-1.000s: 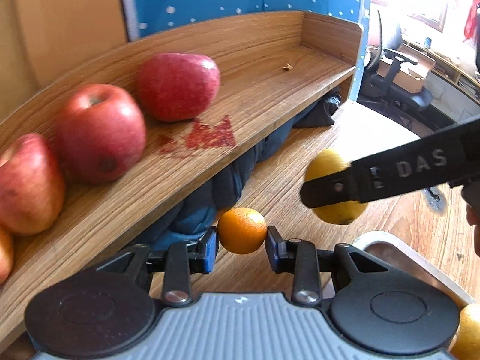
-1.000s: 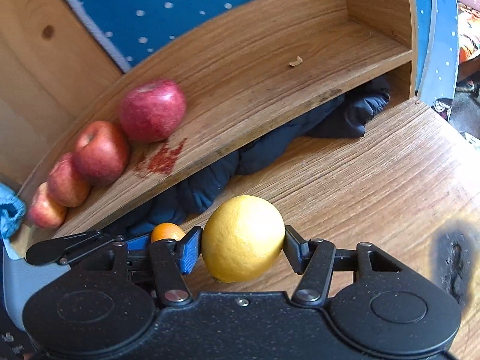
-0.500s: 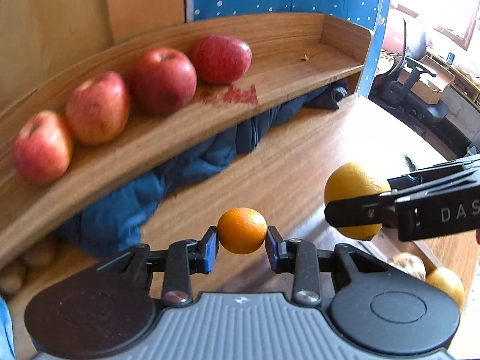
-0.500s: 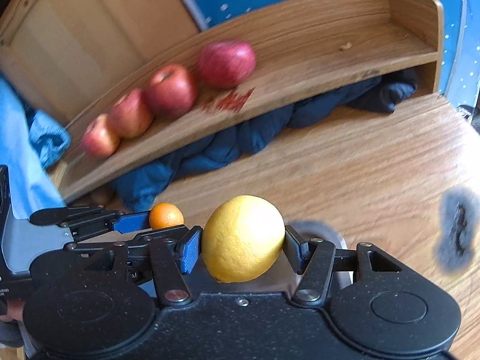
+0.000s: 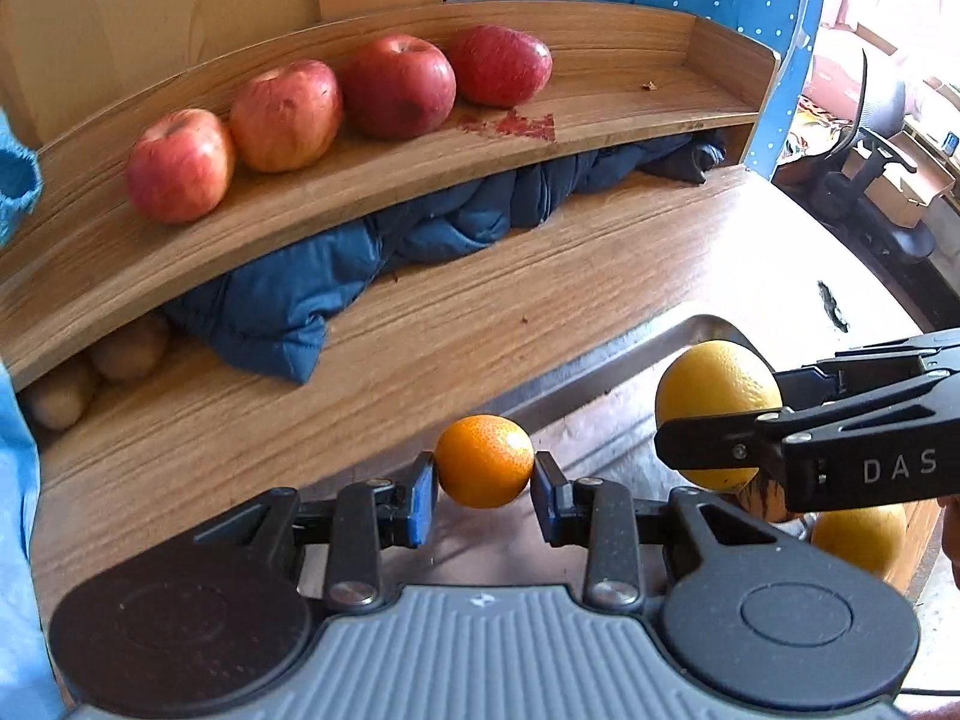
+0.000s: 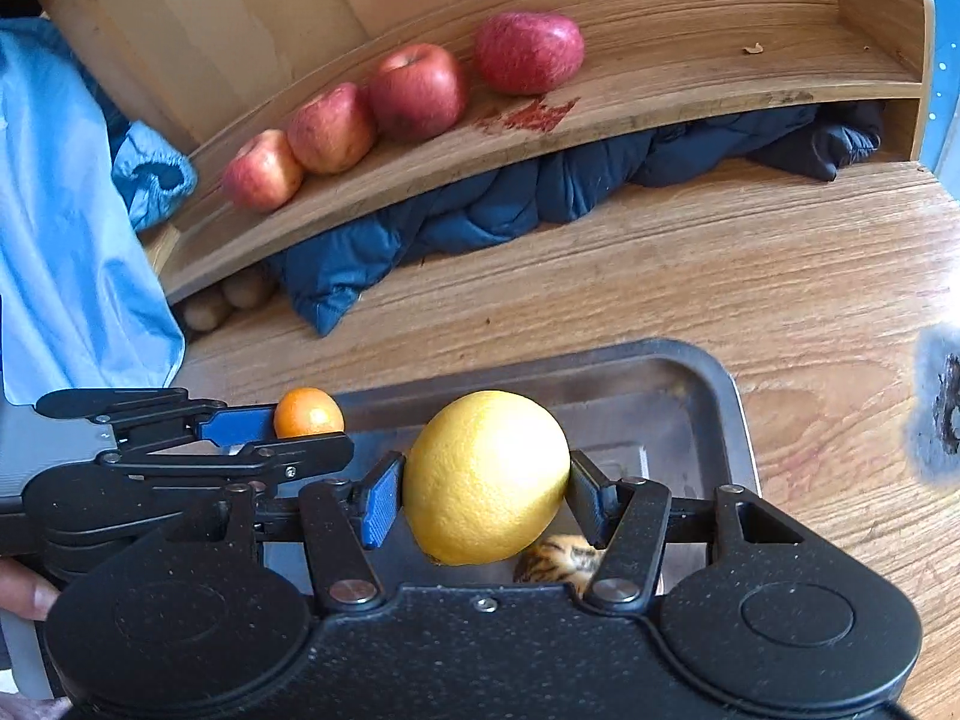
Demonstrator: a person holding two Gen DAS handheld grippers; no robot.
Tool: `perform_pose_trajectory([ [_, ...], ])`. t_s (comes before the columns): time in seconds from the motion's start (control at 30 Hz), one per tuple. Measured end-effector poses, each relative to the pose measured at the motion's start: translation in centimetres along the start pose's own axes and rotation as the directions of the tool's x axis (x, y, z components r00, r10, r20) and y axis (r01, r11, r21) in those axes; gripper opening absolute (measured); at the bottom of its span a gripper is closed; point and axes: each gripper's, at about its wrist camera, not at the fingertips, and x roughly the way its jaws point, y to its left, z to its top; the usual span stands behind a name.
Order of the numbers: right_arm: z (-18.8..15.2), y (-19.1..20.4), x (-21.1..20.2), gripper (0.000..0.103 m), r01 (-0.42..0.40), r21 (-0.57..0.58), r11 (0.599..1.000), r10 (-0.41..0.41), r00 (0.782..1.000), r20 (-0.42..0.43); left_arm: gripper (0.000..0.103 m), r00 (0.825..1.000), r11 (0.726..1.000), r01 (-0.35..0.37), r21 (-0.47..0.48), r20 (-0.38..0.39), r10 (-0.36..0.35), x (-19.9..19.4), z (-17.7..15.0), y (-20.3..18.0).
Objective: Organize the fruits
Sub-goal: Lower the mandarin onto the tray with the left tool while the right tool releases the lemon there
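My left gripper [image 5: 483, 483] is shut on a small orange tangerine [image 5: 483, 461], held above the near edge of a metal tray [image 5: 606, 348]. My right gripper [image 6: 483, 498] is shut on a large yellow lemon [image 6: 486, 477] over the same tray [image 6: 708, 384]. From the left wrist view the lemon [image 5: 717, 402] and right gripper [image 5: 714, 420] hang at the right; from the right wrist view the tangerine [image 6: 309, 413] and left gripper [image 6: 300, 423] sit at the left. Several red apples [image 5: 396, 87] stand in a row on the curved wooden shelf [image 5: 600, 126].
A dark blue quilted jacket [image 5: 336, 276] is stuffed under the shelf, with brownish round items [image 5: 126, 348] beside it. Another yellow fruit [image 5: 861, 537] and a striped brown item [image 6: 561, 558] lie in the tray. A light blue sleeve [image 6: 66, 210] hangs at the left. A dark burn mark [image 6: 948, 408] marks the wooden table.
Both grippers have pulled back from the shelf and now sit over the metal tray, each still holding its fruit. The whole row of apples has come into view.
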Motion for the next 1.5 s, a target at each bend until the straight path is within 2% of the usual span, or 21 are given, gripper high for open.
perform_pose_trajectory([
  [0.57,-0.1,0.5,0.6,0.059,-0.010,-0.037,0.999,0.009,0.999,-0.033,0.037,0.998,0.998,-0.045,-0.051,-0.038,0.044,-0.3,-1.8,0.4],
  [1.0,0.0,0.6,1.5,0.059,0.020,-0.017,1.000,-0.021,0.998,-0.051,0.037,0.996,0.996,-0.064,-0.064,-0.073,0.059,0.5,-1.4,1.4],
  [1.17,0.0,0.5,2.2,0.061,0.045,-0.006,0.999,-0.045,0.996,-0.074,0.037,0.991,0.995,-0.070,-0.069,-0.119,0.062,1.3,-1.2,1.8],
  [1.2,0.0,0.5,2.2,0.061,0.042,-0.001,0.999,-0.042,0.997,-0.069,0.038,0.991,0.995,-0.071,-0.069,-0.122,0.062,1.4,-1.3,1.8],
  [1.27,0.1,0.5,2.1,0.063,0.035,0.006,0.999,-0.035,0.998,-0.059,0.051,0.990,0.995,-0.076,-0.072,-0.123,0.067,1.4,-1.3,2.0],
  [1.5,0.2,0.8,2.4,0.069,0.057,-0.008,0.998,-0.058,0.996,-0.063,0.059,0.988,0.994,-0.076,-0.080,-0.138,0.064,1.5,-1.0,2.4],
])
